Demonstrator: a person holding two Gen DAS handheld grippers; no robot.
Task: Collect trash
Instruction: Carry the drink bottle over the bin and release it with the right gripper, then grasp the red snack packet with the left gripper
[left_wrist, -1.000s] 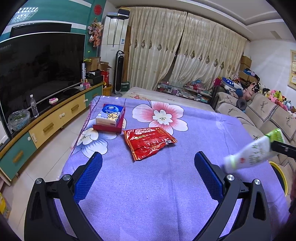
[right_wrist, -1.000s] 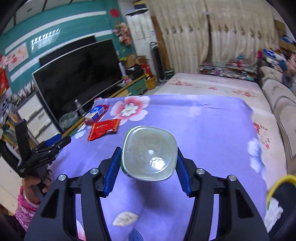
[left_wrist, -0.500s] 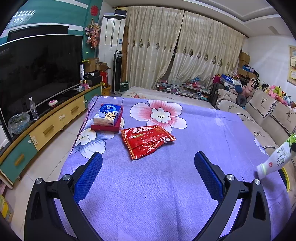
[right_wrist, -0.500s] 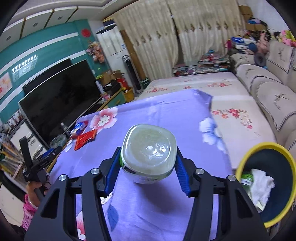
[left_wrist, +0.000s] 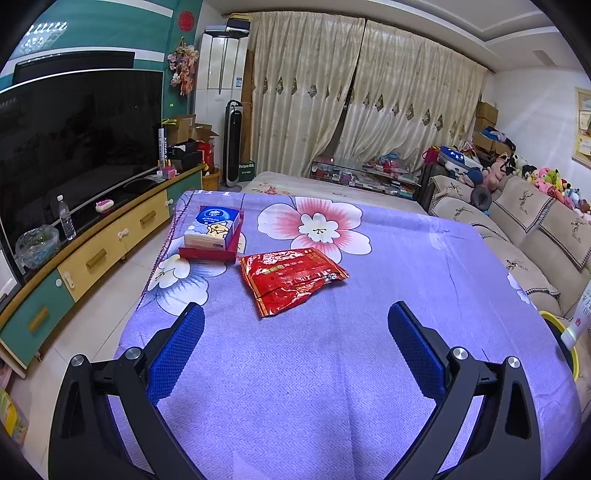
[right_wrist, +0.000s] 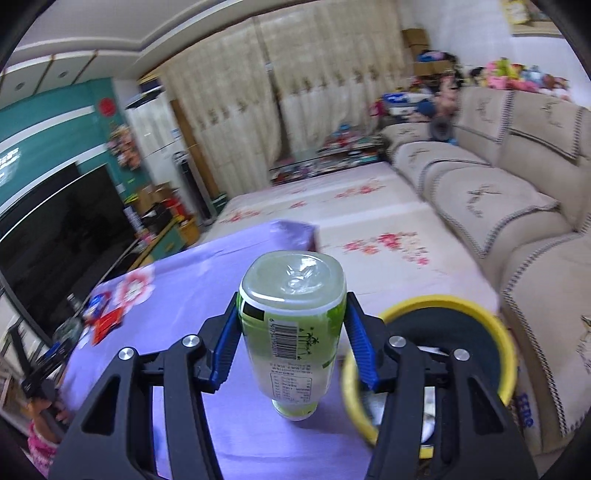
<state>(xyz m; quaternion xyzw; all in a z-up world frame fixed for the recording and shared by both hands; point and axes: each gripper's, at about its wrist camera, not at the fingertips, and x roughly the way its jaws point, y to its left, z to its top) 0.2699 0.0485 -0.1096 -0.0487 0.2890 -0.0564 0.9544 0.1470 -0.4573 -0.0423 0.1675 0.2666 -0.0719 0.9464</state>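
My right gripper (right_wrist: 291, 332) is shut on a green-and-white plastic bottle (right_wrist: 293, 325), held cap down over the table's right edge, beside the yellow-rimmed trash bin (right_wrist: 443, 304). The bottle's end also shows at the right edge of the left wrist view (left_wrist: 580, 325), by the bin's rim (left_wrist: 554, 323). My left gripper (left_wrist: 295, 339) is open and empty above the purple flowered tablecloth (left_wrist: 332, 387). A crumpled red snack wrapper (left_wrist: 290, 277) lies on the cloth ahead of it.
A tissue box on a red tray (left_wrist: 214, 232) sits at the table's far left. A TV cabinet (left_wrist: 92, 251) runs along the left, a beige sofa (right_wrist: 517, 206) along the right. White trash lies inside the bin, mostly hidden.
My right gripper has swung right with the bottle, from over the table to beside the bin, tipping it cap down. My left gripper has stayed open and nearly still.
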